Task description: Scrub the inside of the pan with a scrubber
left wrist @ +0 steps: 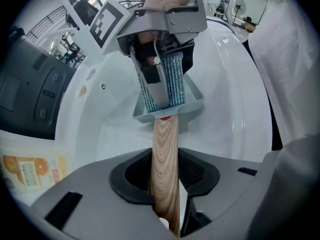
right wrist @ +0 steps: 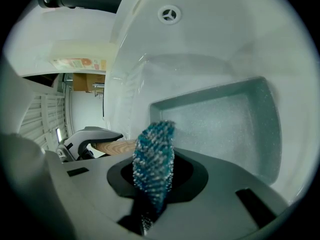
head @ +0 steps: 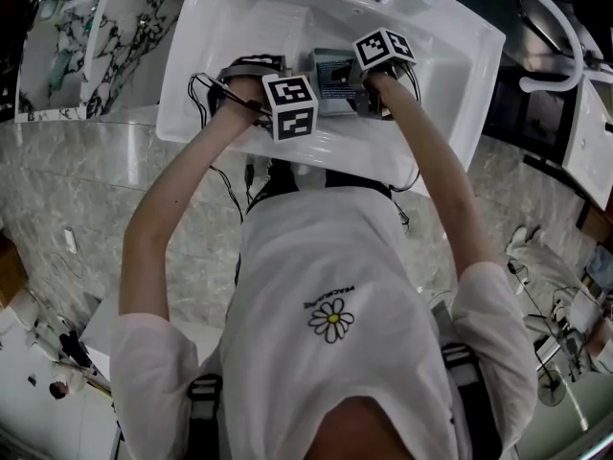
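A small square grey-blue pan (right wrist: 225, 129) with a wooden handle (left wrist: 165, 169) is held over the white sink (head: 450, 75). My left gripper (left wrist: 165, 176) is shut on the wooden handle, which runs straight out between its jaws to the pan (left wrist: 192, 104). My right gripper (right wrist: 155, 181) is shut on a blue knitted scrubber (right wrist: 154, 156), which stands up from the jaws just before the pan's near rim. In the left gripper view the scrubber (left wrist: 172, 81) hangs down into the pan under the right gripper (left wrist: 162, 59). In the head view both hands are over the basin.
The sink's round overflow hole (right wrist: 169, 14) is on the far wall. A bottle with an orange label (left wrist: 30, 169) lies on the sink's rim, next to a dark grey object (left wrist: 30, 94). Marbled counter (head: 86, 190) surrounds the basin.
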